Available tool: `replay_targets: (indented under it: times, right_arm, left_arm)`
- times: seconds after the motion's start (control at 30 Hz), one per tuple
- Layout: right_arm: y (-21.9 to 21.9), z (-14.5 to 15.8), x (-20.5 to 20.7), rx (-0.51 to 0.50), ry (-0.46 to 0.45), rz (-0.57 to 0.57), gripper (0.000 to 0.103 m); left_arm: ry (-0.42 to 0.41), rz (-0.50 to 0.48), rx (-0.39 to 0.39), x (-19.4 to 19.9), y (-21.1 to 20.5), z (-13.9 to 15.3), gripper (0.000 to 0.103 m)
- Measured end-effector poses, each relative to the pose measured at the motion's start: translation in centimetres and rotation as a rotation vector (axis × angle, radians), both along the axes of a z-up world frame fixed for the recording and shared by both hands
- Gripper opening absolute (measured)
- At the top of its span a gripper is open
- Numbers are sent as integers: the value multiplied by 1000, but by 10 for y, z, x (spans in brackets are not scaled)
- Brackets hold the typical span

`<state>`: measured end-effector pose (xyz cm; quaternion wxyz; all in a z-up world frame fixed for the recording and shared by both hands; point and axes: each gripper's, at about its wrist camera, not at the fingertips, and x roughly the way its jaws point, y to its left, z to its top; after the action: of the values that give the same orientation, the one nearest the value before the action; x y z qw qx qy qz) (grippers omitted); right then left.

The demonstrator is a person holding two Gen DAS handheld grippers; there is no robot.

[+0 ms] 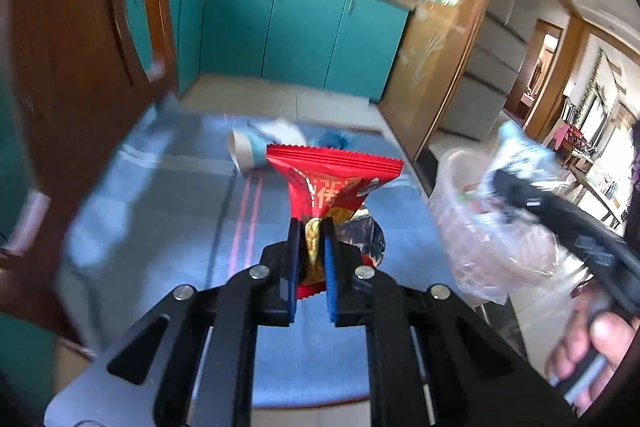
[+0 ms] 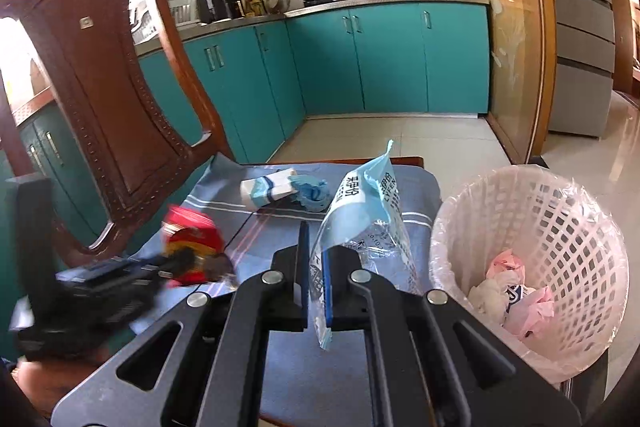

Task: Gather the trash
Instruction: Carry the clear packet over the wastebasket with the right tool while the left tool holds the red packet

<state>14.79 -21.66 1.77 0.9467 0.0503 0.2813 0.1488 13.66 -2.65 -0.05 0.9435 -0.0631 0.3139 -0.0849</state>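
Observation:
My left gripper (image 1: 311, 227) is shut on a red snack wrapper (image 1: 334, 179), held above the blue cloth; in the right wrist view it shows blurred at the left with the red wrapper (image 2: 192, 231). My right gripper (image 2: 316, 239) is shut on a clear and light-blue plastic packet (image 2: 368, 203) that stands up from its pads. Seen from the left wrist, the right gripper (image 1: 496, 179) with the packet (image 1: 520, 147) hovers over the lined basket (image 1: 476, 227). A white and blue box (image 2: 268, 191) and a crumpled blue wad (image 2: 314, 193) lie at the far end of the cloth.
A white lattice waste basket (image 2: 560, 211) with a clear liner stands at the right, holding crumpled pink and white paper (image 2: 516, 299). A carved wooden chair back (image 2: 108, 99) rises at the left. The blue striped cloth (image 2: 280, 379) covers the surface. Teal cabinets (image 2: 384, 59) stand behind.

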Motion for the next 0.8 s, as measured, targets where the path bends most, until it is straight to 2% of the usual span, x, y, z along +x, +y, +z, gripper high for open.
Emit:
replay_targets:
  times: [0.1,0.2,0.3,0.57,0.8]
  right_arm:
    - [8,4,-10,-9,-15,20,6]
    - [17,2,-17,-33,-25,31,6]
    - [22,-7,-15,-48,-2,35,6]
    - [27,-6,-13,-52,-1,35,6]
    - [22,-5,-13,-45,-6,31,6]
  left_arm:
    - [-70,10,45,-26,3,11,12]
    - [-59,19,6,-36,10,8,12]
    - [-45,26,41,-28,10,-1,12]
    - [-38,47,26,-27,27,-4,13]
    - [-34,45,30,-23,24,-7,15]
